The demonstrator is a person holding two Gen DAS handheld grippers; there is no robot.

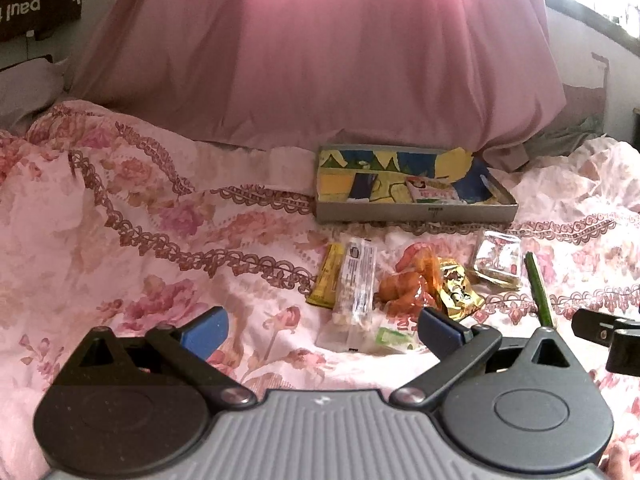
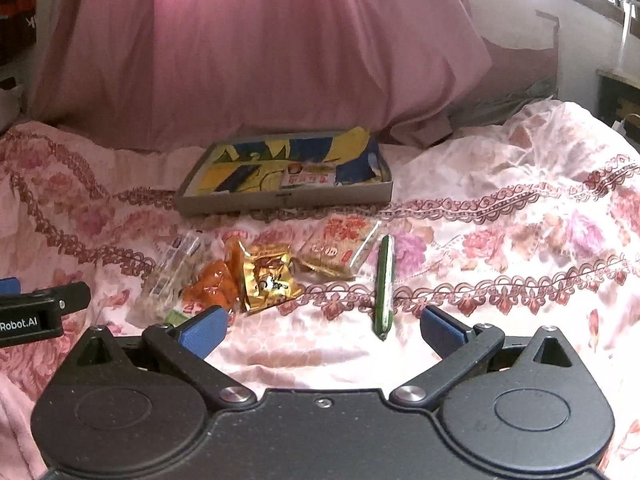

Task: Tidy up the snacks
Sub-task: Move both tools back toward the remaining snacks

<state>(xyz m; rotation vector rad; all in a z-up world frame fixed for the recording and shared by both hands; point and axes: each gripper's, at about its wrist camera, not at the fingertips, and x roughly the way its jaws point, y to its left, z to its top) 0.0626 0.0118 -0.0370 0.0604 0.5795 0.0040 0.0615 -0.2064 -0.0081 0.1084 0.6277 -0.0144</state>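
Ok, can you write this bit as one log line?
left gripper: open, empty | right gripper: open, empty | box: one packet inside | snacks: loose on bedspread

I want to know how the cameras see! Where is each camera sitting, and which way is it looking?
Left wrist: sits on the left gripper, looking forward over the bedspread at the snacks and tray; its own open blue fingers show, plus the right gripper's tip.
Right wrist: sits on the right gripper, facing the same way; its own open fingers show, plus the left gripper at the left edge.
Shared: tray, gold packet, green stick, pink pillow.
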